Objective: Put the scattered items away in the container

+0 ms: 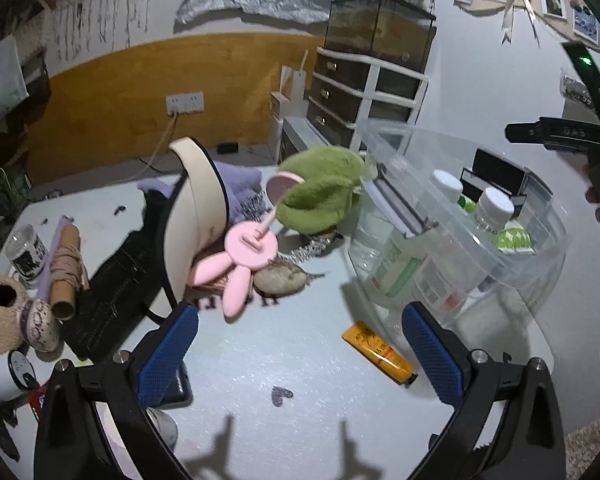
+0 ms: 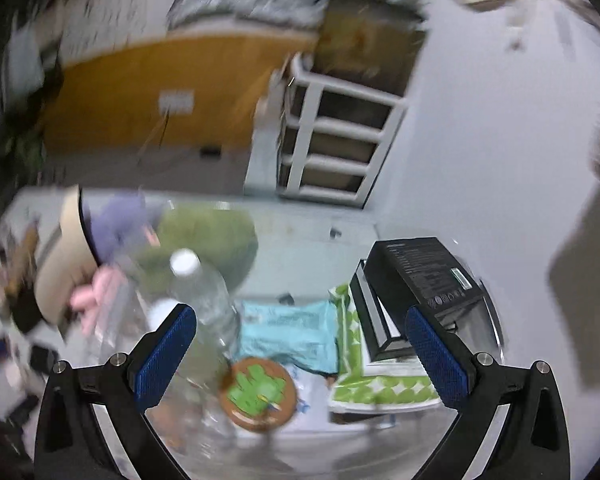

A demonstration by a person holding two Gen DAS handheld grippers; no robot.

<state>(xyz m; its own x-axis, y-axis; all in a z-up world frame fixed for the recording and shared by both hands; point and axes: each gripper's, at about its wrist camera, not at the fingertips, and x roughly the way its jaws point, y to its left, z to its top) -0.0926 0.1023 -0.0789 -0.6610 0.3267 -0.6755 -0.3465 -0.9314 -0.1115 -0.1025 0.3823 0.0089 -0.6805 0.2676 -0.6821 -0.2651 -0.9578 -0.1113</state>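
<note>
Left gripper: jaws spread wide, nothing between them, angled down over bare bench. Probably lining up for the next loose item.

Nearest stray: orange tube, flat on the bench, just beside the foot of the clear container. A small dark heart-shaped scrap lies closer in.

Right gripper: jaws fully apart, empty, hovering above the container's open top. It looks placed for a drop-off or a pull-away.

Inside the container, from the right wrist view: clear bottle with white cap lying tilted, round brown-and-green piece, light blue packet, green-and-white patterned box, black box leaning against the far wall. This view is motion-blurred, so the smaller contents are unclear.

Mid-bench, still outside: pink bunny-shaped stand, green plush, cream curved headrest-like piece, cardboard roll.

Far: drawer unit against the wall.
</note>
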